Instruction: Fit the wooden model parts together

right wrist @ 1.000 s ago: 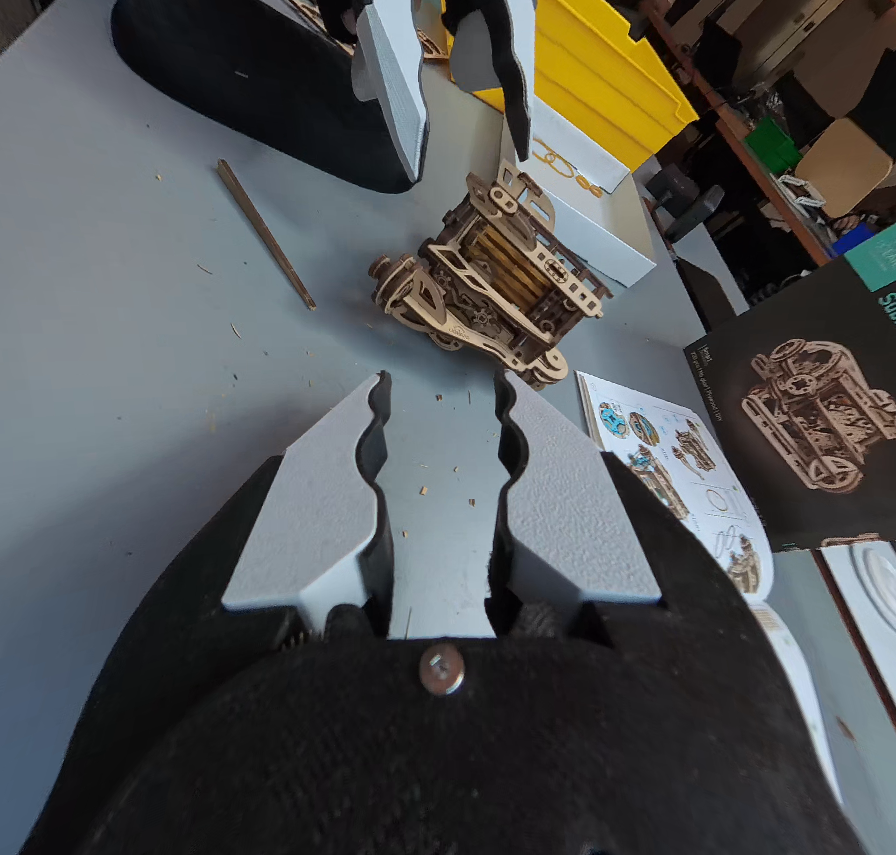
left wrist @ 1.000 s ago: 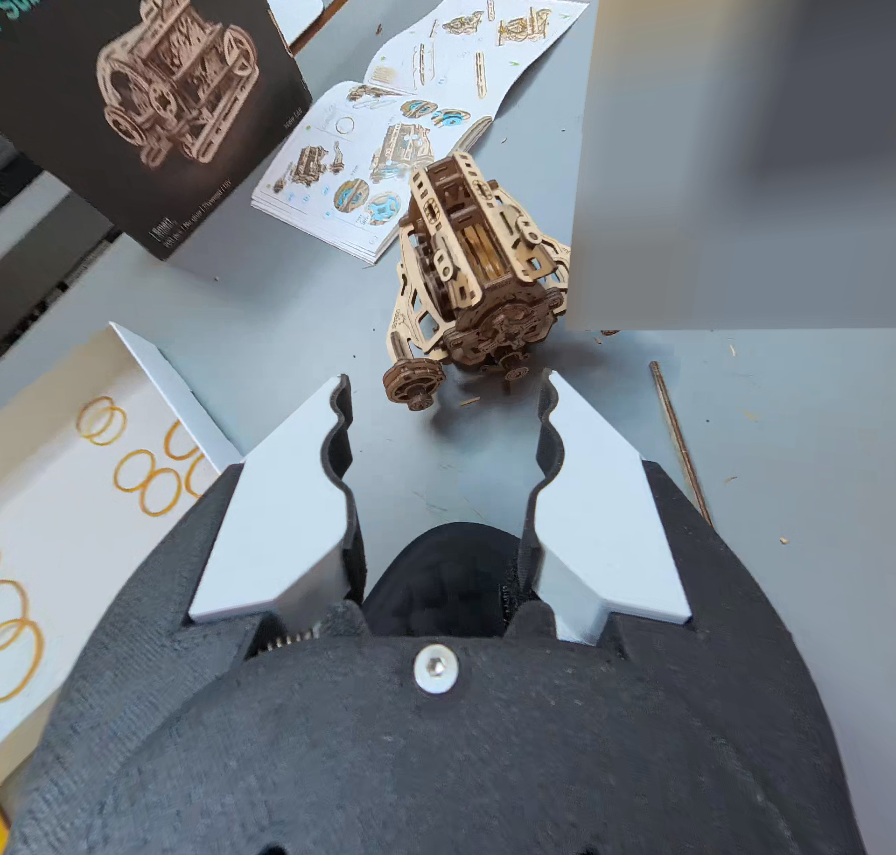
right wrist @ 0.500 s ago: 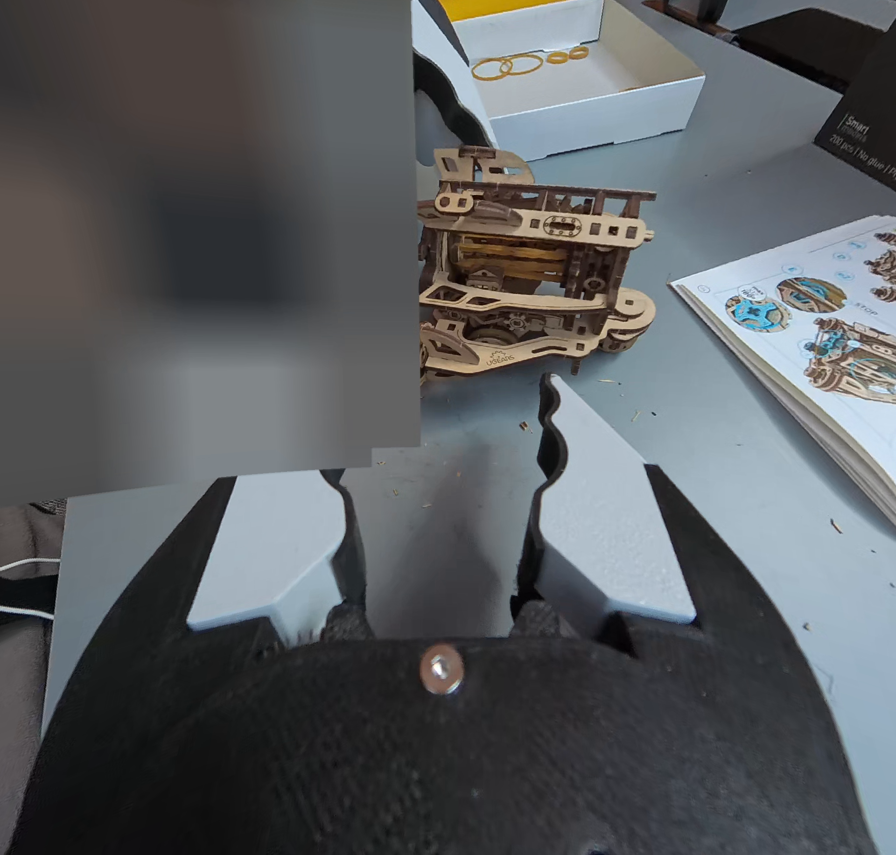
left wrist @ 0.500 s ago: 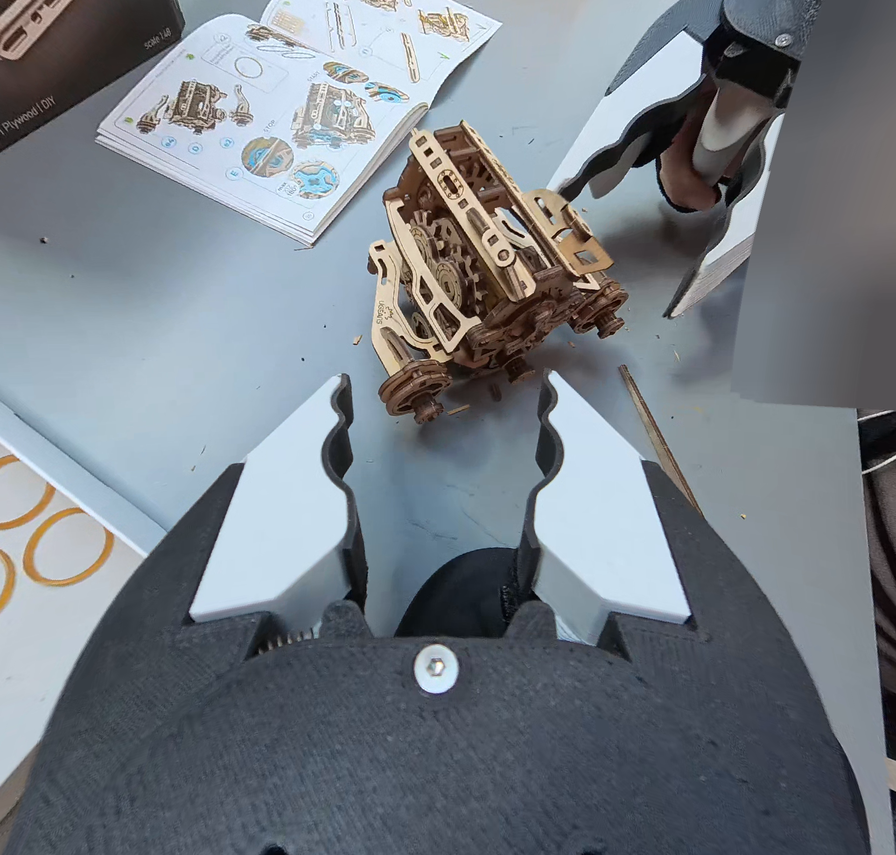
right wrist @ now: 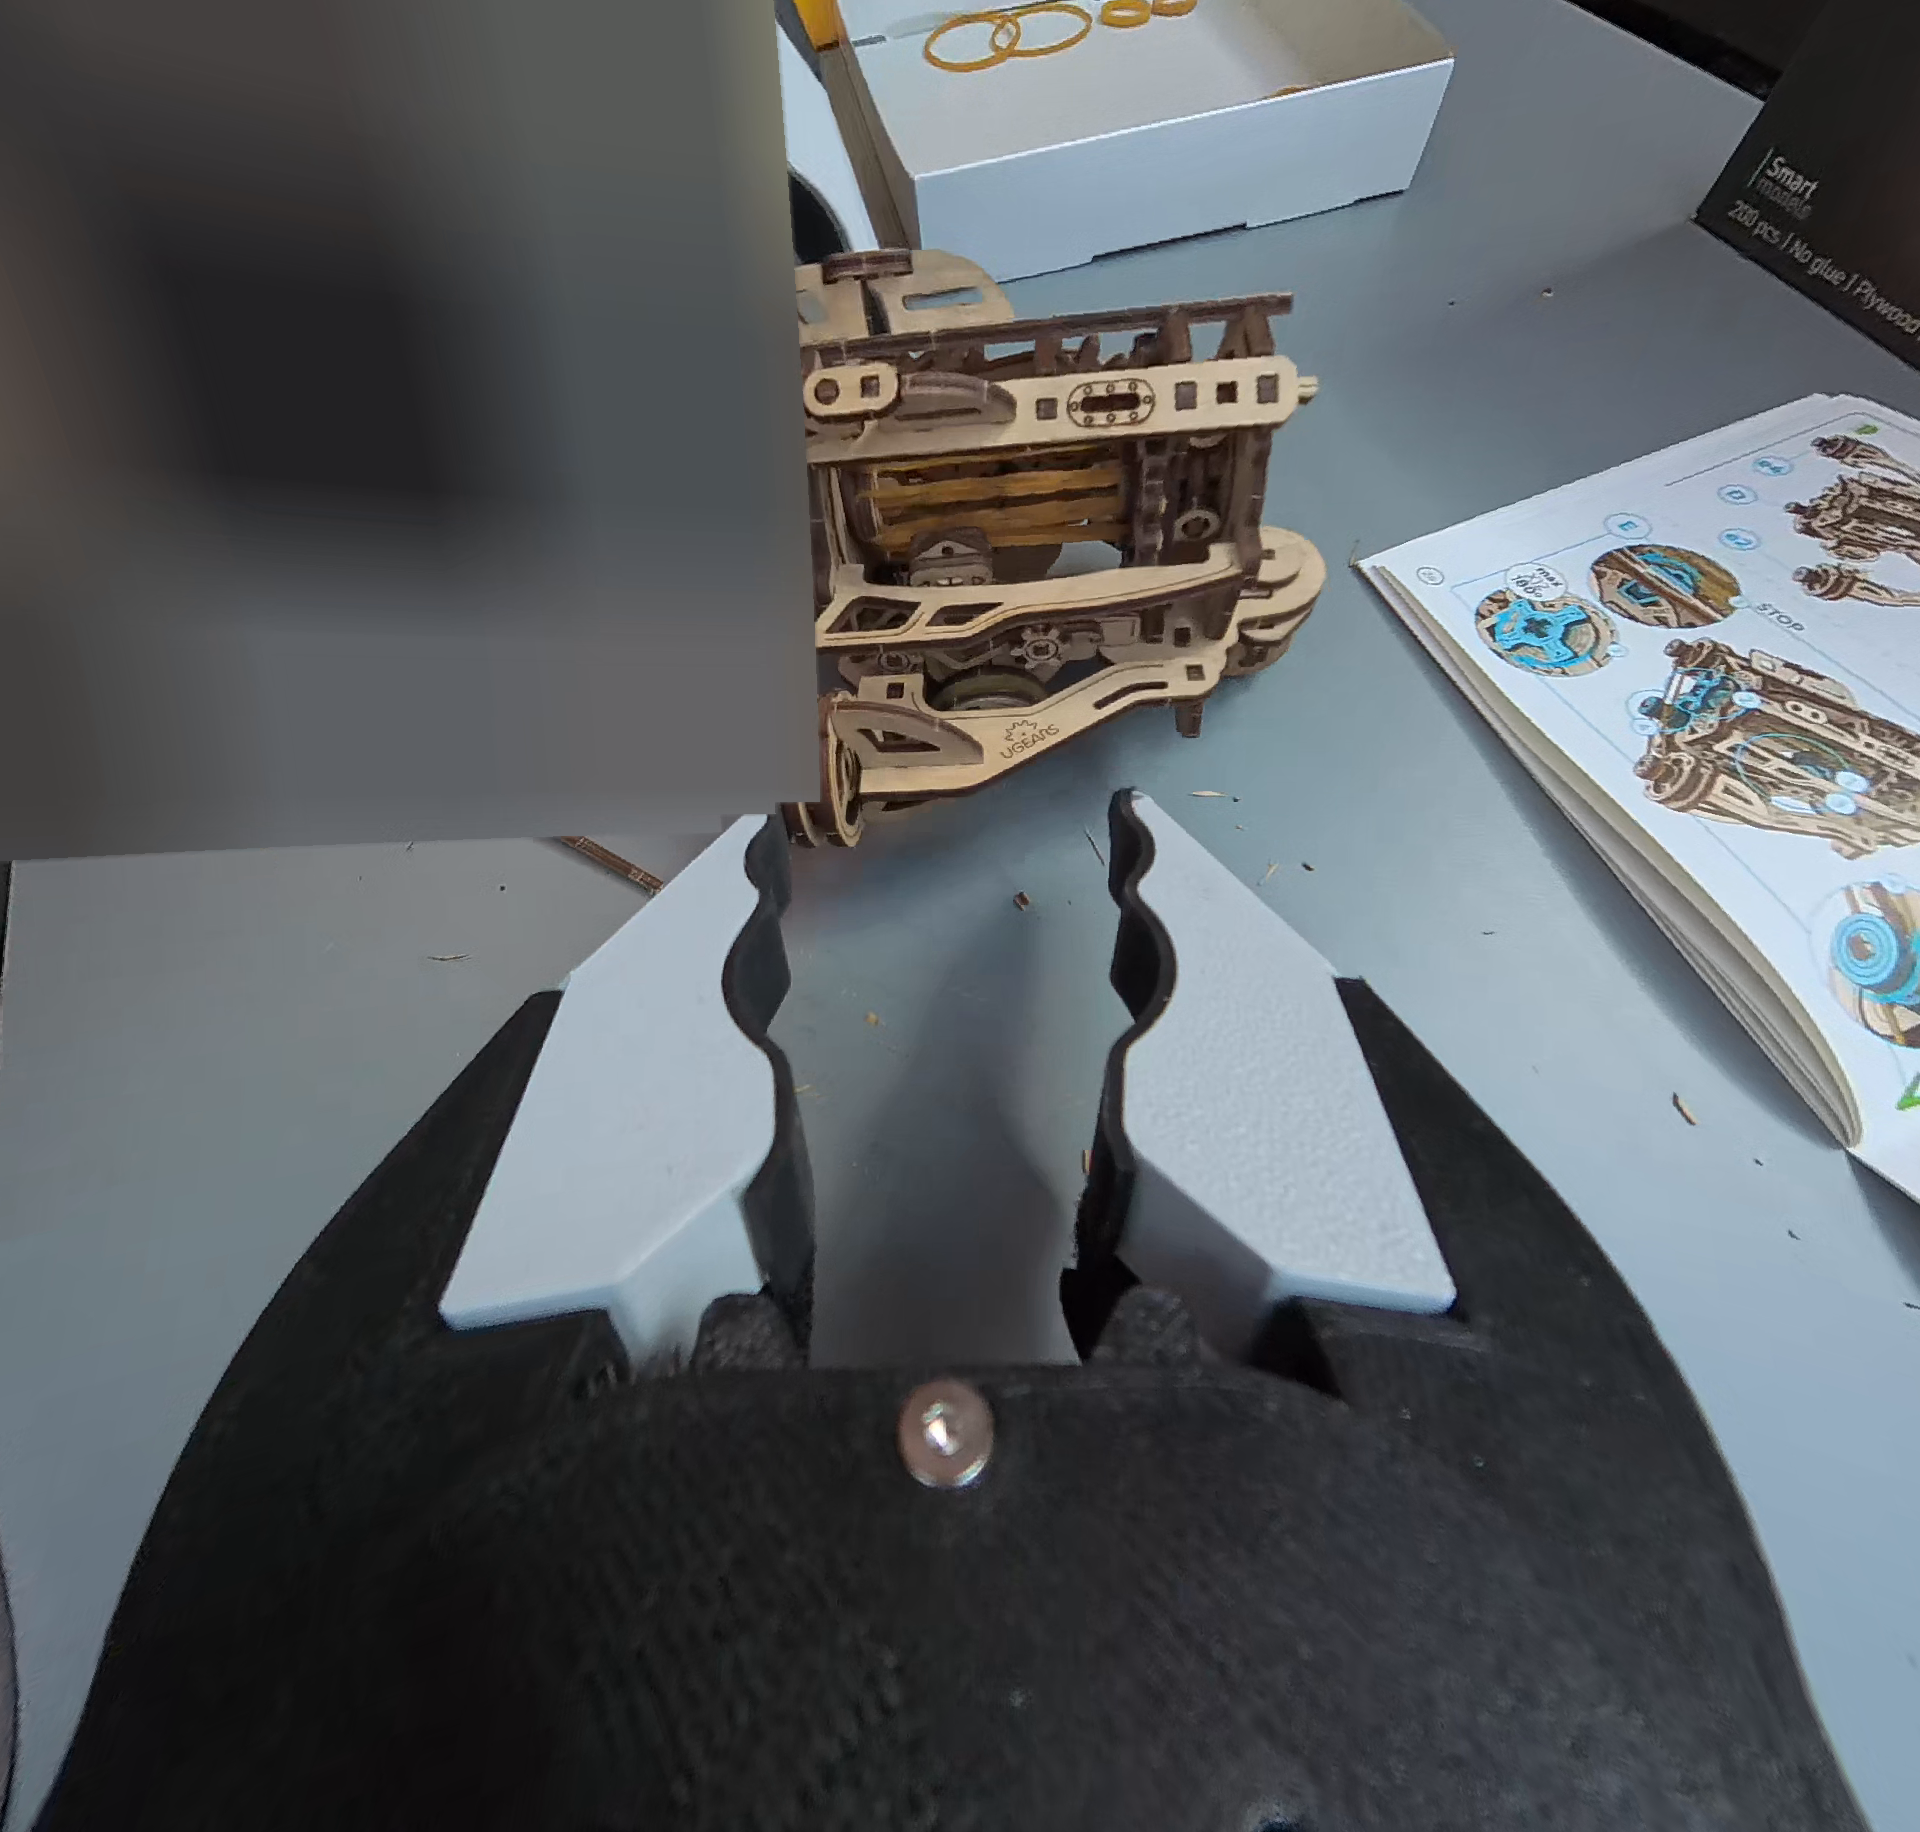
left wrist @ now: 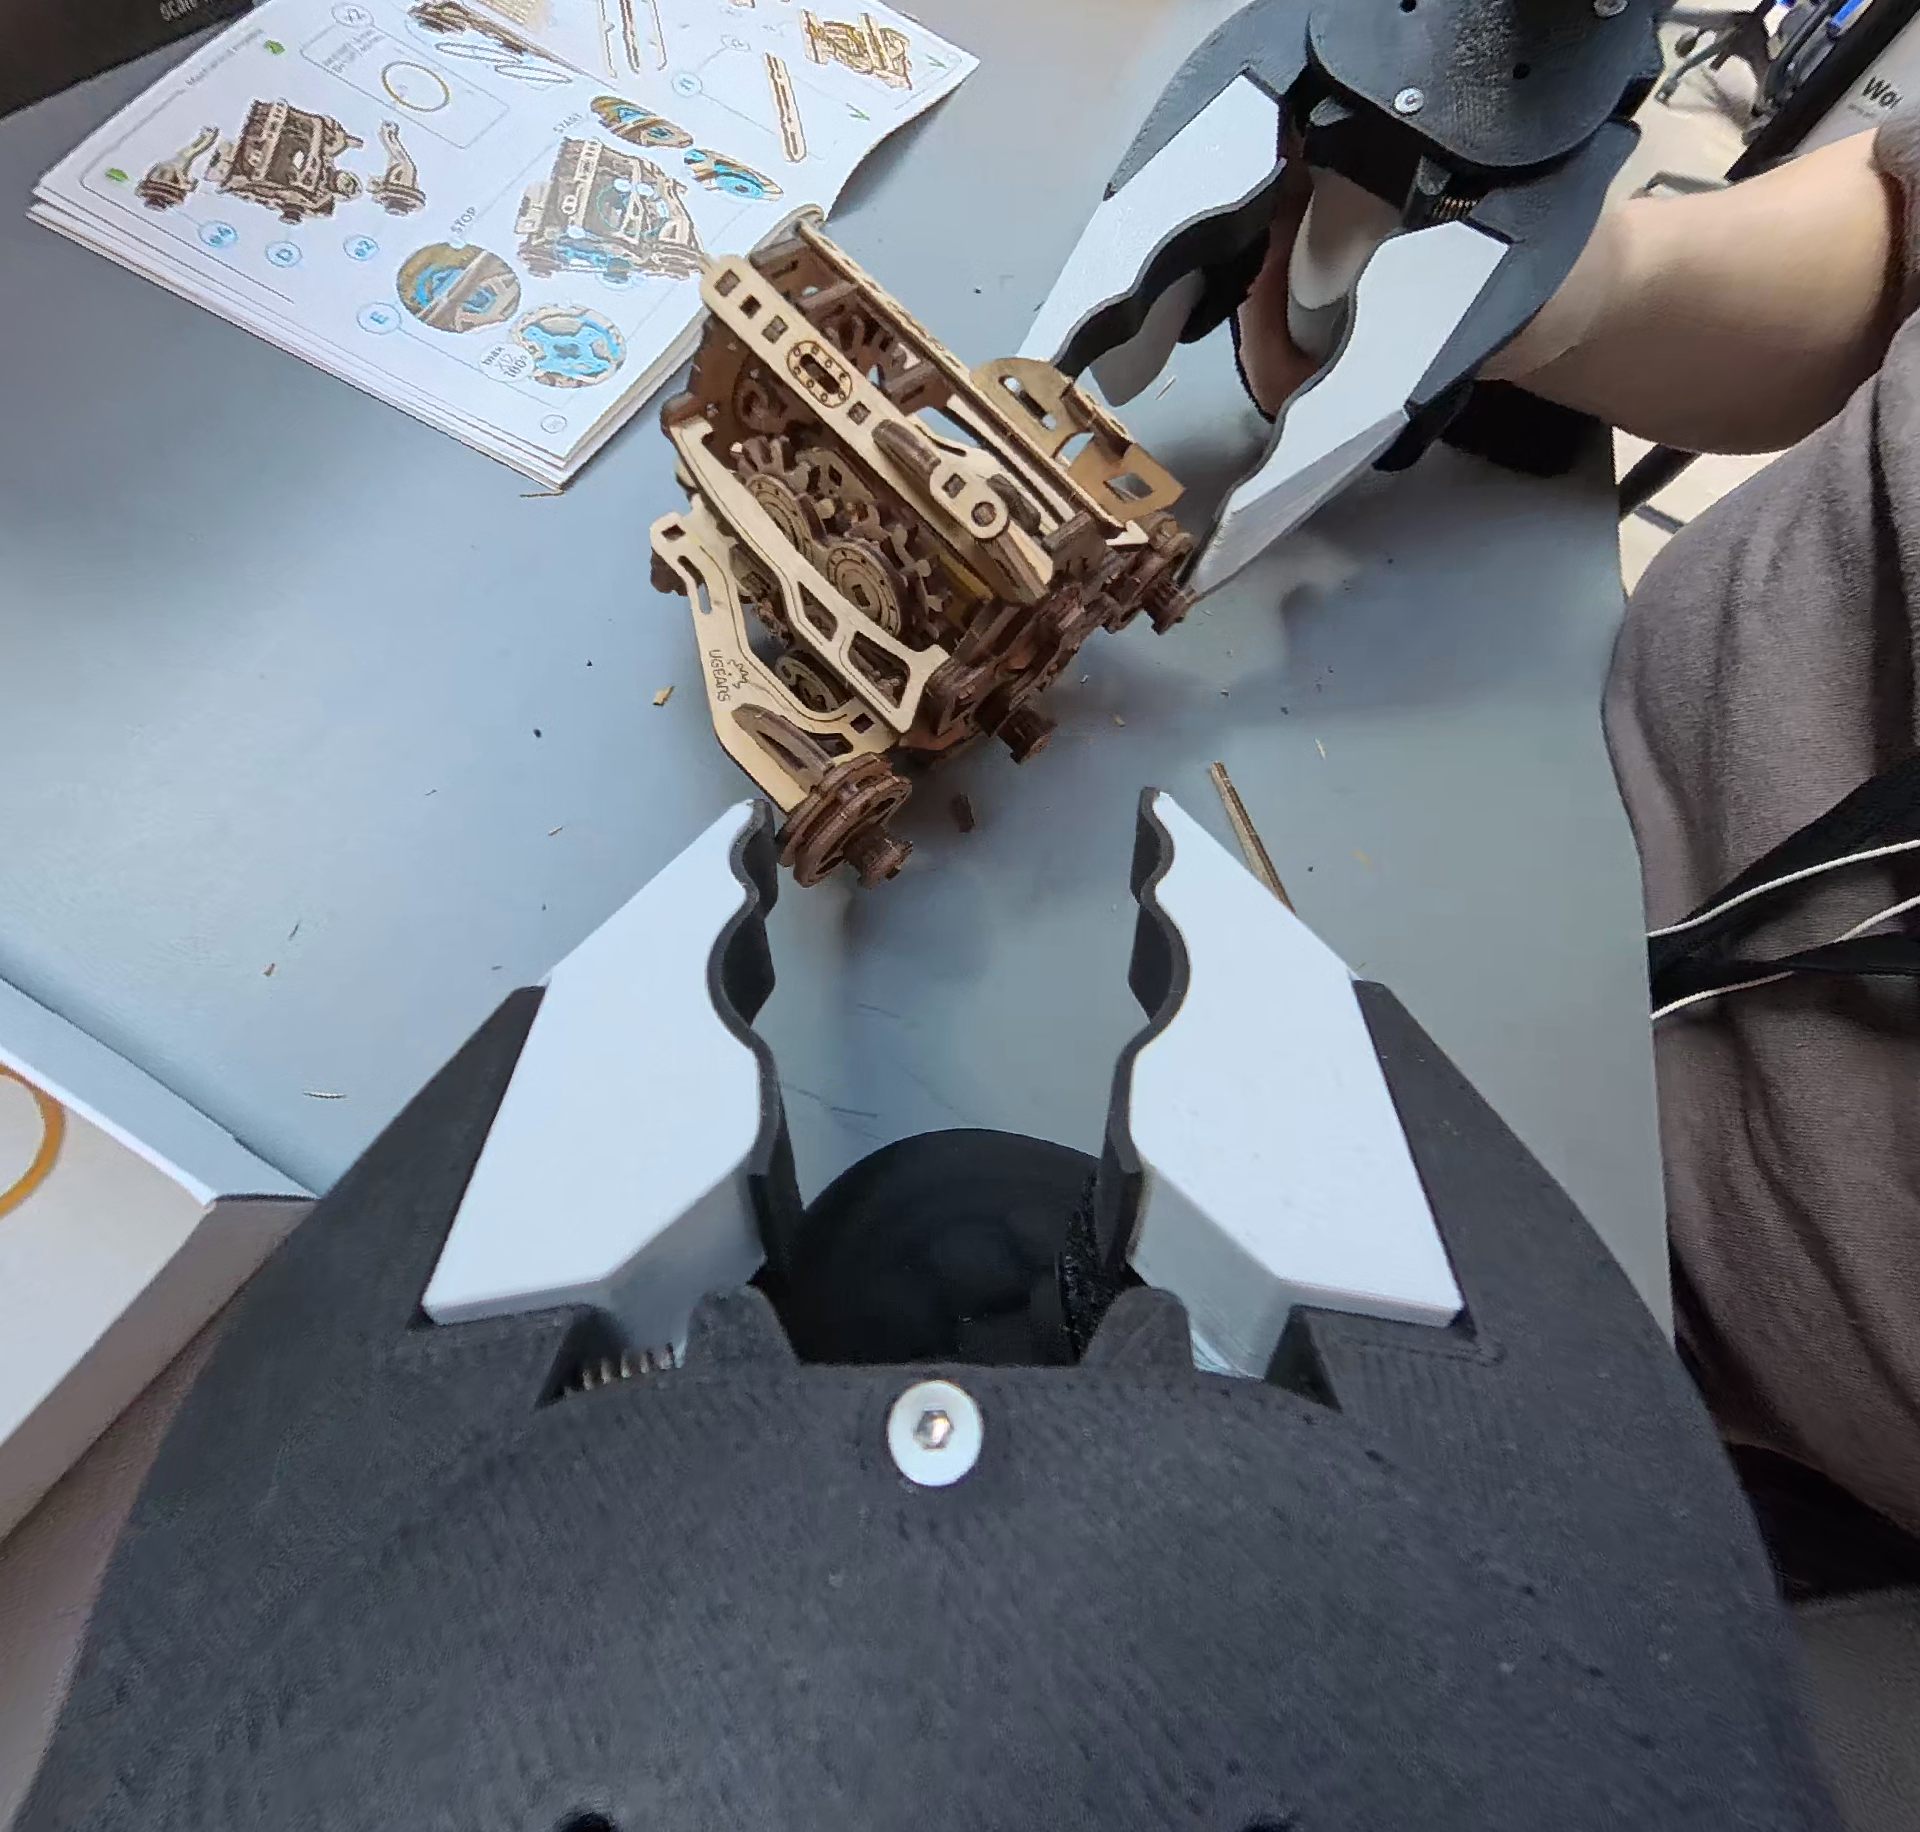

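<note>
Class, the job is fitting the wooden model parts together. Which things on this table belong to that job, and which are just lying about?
Belong to the job:
wooden model
left gripper, open
right gripper, open
instruction booklet

Lying about:
white box holding rubber bands
thin wooden stick
black box

Grey table: wooden model, booklet, white box, thin stick, probably wood.

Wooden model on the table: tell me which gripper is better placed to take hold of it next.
Right, probably. The right gripper, open, already straddles the wooden model at its far end, one fingertip close against it. The left gripper, open, sits just short of a wheel.
</note>
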`<state>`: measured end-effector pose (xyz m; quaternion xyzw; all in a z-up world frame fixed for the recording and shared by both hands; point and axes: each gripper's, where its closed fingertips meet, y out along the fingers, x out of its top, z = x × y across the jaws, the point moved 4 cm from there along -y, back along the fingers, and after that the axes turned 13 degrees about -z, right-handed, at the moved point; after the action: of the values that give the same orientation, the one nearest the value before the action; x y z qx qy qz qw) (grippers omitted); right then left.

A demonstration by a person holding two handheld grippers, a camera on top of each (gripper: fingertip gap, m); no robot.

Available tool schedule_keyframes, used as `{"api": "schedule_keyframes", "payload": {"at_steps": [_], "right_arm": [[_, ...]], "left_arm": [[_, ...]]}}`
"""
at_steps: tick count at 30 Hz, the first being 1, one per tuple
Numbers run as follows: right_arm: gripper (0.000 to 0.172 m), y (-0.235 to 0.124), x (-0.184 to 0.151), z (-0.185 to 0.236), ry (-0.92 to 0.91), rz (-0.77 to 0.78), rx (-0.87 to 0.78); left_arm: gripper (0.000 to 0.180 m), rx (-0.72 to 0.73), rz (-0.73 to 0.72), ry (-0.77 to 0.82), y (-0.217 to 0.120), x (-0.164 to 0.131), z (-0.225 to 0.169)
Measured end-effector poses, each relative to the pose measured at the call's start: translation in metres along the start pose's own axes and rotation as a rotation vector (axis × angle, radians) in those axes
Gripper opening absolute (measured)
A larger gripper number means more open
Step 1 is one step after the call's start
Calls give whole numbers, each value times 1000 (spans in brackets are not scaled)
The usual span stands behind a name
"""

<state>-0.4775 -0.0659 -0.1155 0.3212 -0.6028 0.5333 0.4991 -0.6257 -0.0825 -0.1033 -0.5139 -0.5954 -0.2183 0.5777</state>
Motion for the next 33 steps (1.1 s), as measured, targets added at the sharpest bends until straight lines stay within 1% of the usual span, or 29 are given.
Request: {"api": "schedule_keyframes", "payload": {"at_steps": [3,8,13,20,25,30,33], "right_arm": [[56,-6,2,-15,49,-11,-24],[55,-14,9,-30,106,-52,-18],[54,-16,7,-34,68,-29,-23],[54,-17,5,-26,95,-49,10],[54,-21,1,-22,18,-73,13],[55,-23,4,-14,-106,-138,65],[54,-22,5,-13,-117,-146,76]], "left_arm": [[64,-36,-1,-42,-2,-2,-5],[62,-56,-2,-27,0,-2,-10],[62,-49,24,-20,2,-6,-11],[62,-42,-24,-39,-2,-1,-9],[62,-25,-29,14,-3,0,-11],[62,-20,-112,45,-5,11,-12],[63,-15,-115,50,-6,12,-12]]}}
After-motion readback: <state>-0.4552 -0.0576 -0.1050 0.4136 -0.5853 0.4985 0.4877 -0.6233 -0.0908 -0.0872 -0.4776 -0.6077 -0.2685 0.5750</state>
